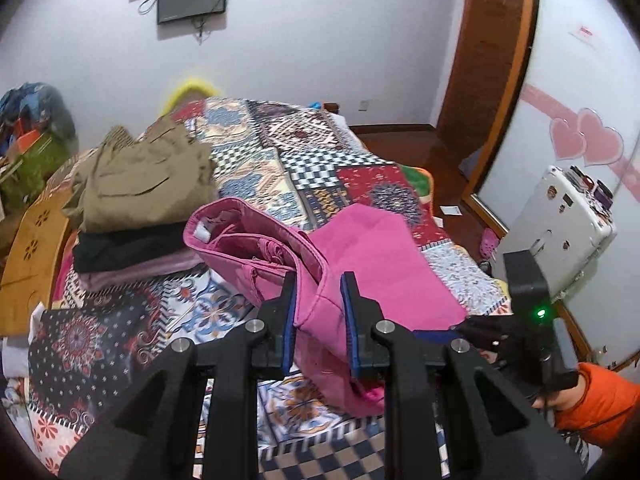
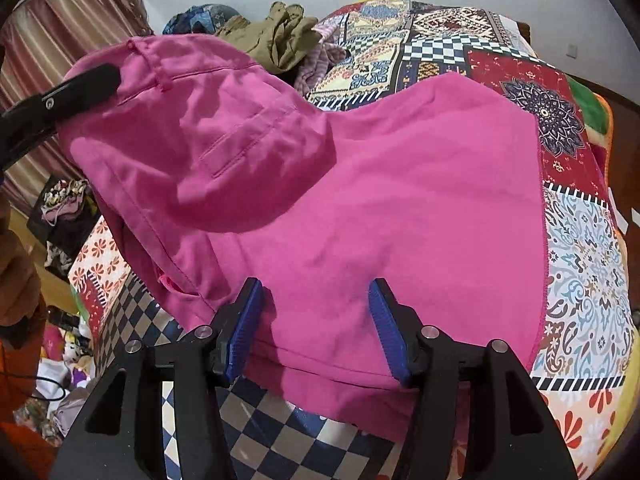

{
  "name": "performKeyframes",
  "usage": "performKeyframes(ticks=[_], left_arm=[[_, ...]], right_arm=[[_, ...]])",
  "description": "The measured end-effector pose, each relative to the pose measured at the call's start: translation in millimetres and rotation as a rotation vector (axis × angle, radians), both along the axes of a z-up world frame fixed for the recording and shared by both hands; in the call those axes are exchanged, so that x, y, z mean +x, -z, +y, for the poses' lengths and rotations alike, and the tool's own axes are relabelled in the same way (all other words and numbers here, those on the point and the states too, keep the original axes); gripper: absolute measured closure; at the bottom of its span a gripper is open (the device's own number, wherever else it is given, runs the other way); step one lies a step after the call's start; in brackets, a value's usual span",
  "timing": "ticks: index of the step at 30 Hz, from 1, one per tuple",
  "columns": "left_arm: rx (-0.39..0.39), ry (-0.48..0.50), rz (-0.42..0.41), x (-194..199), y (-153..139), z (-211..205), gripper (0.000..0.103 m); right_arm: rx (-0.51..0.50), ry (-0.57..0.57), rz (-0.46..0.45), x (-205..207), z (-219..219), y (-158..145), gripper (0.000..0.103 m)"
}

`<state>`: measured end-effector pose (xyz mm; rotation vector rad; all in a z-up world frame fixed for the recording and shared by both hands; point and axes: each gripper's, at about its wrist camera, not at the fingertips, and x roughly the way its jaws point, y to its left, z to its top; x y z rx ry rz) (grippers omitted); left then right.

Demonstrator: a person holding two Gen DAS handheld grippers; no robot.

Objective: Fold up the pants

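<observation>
Pink pants [image 1: 360,248] lie across the patchwork bed quilt [image 1: 304,160], with the waistband end [image 1: 236,232] lifted and curled over. In the left wrist view my left gripper [image 1: 320,312] is shut on a bunched fold of this pink cloth. The right wrist view shows the same gripper [image 2: 108,76] as a black finger at the raised waistband of the pink pants [image 2: 360,184]. My right gripper [image 2: 316,320] holds the near folded edge, and cloth fills the gap between its blue pads [image 2: 248,320]. The right gripper [image 1: 480,330] is also at the pants' right edge in the left wrist view.
A stack of folded clothes, khaki on top [image 1: 144,184], sits on the bed to the left. A wooden board [image 1: 36,248] stands beyond it. A white suitcase [image 1: 560,220] stands right of the bed. An orange sleeve [image 1: 600,400] is at lower right.
</observation>
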<state>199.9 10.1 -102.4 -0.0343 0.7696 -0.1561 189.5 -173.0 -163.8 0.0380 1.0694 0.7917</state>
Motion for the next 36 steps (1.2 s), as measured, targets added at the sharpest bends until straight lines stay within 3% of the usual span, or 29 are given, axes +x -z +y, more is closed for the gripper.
performKeyframes(ticks=[9, 14, 23, 27, 30, 36], left_arm=[[0.046, 0.083, 0.004, 5.4, -4.5, -33.2, 0.083], [0.052, 0.127, 0.005, 9.9, -6.0, -48.5, 0.083], [0.005, 0.233, 0.04, 28.9, -4.6, -90.3, 0.083], [-0.001, 0.266, 0.057, 38.2, 2.6, -109.5, 0.084], [-0.013, 0.291, 0.076, 41.4, 8.7, -118.9, 0.084], [-0.028, 0.327, 0.108, 47.3, 15.5, -133.2, 0.084]], right_arm=[[0.029, 0.091, -0.059, -8.5, -39.0, -19.9, 0.05], [-0.003, 0.126, -0.011, -12.8, -53.8, -1.4, 0.05], [0.036, 0.146, 0.003, -14.6, -56.2, 10.3, 0.05], [0.05, 0.17, -0.031, -20.4, -67.1, -1.0, 0.05], [0.032, 0.211, -0.091, -23.6, -82.1, -14.8, 0.05], [-0.013, 0.287, -0.048, -18.8, -110.1, 0.4, 0.05]])
